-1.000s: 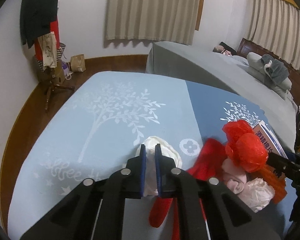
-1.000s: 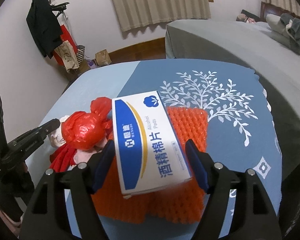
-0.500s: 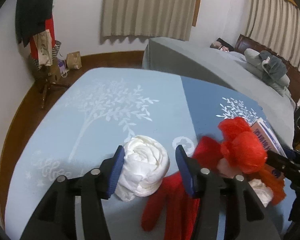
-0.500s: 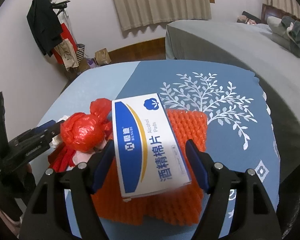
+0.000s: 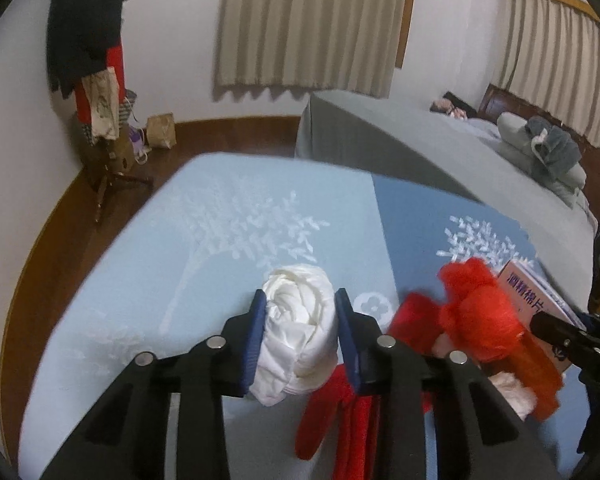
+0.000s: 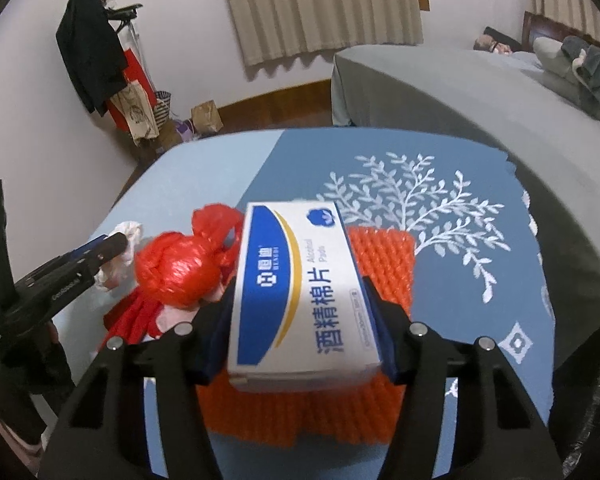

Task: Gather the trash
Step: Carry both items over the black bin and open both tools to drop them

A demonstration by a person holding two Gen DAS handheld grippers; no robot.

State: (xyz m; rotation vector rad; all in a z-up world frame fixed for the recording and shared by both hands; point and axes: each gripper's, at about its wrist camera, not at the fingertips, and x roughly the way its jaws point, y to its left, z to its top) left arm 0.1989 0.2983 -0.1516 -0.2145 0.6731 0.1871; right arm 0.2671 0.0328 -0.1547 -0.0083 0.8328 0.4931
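I'm closing my left gripper (image 5: 300,336) squarely on the white wad (image 5: 298,332) mid-desk (image 5: 180,240) and my right gripper (image 6: 300,320) on the pad box (image 6: 300,300) near the desk's right edge, pads seemingly touching, before lifting.

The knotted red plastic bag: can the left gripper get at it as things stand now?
Probably not yet. The left gripper has the white wad between its closing jaws, so it must let that go first; the knotted red plastic bag lies uncovered beside it.
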